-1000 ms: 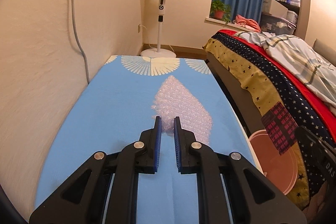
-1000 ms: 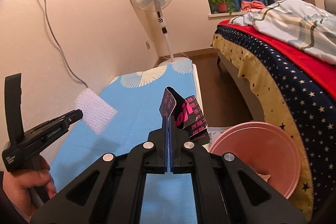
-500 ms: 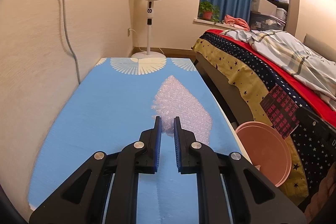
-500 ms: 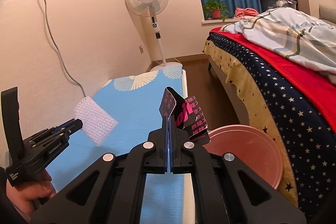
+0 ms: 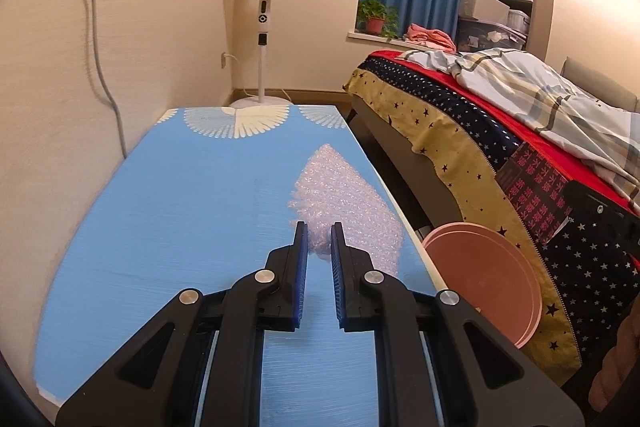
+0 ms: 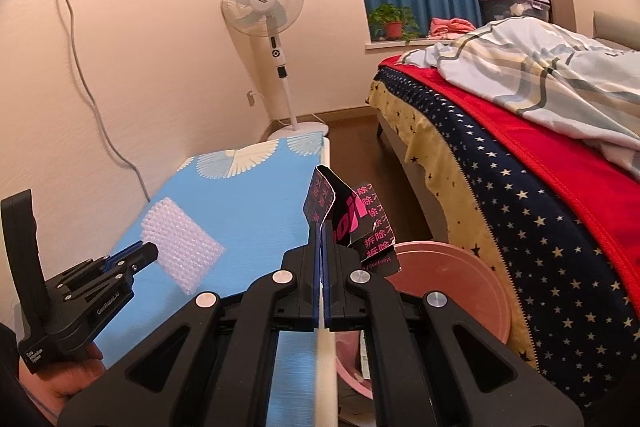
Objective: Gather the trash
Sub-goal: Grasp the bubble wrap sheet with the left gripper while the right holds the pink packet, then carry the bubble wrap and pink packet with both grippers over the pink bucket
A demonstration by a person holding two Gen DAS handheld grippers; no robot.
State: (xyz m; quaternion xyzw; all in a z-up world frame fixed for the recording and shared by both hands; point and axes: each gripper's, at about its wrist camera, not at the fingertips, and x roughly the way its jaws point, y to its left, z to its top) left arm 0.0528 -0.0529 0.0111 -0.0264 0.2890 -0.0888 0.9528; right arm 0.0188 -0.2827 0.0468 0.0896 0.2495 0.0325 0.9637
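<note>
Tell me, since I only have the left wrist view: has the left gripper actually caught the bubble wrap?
Observer: Yes. From the right wrist view, the left gripper pinches the bubble wrap at one corner, and the rest of the sheet juts out past the tips.
Operator: And the other hand? I only see a black wrapper at my right edge.
Observer: The right gripper is shut on that black and pink wrapper, which is creased and stands up beyond the fingertips.
Operator: Where is it relative to the bin?
Observer: The wrapper's lower end overlaps the far rim of the pink basin, which lies just right of the table edge. I cannot judge the height above it.
</note>
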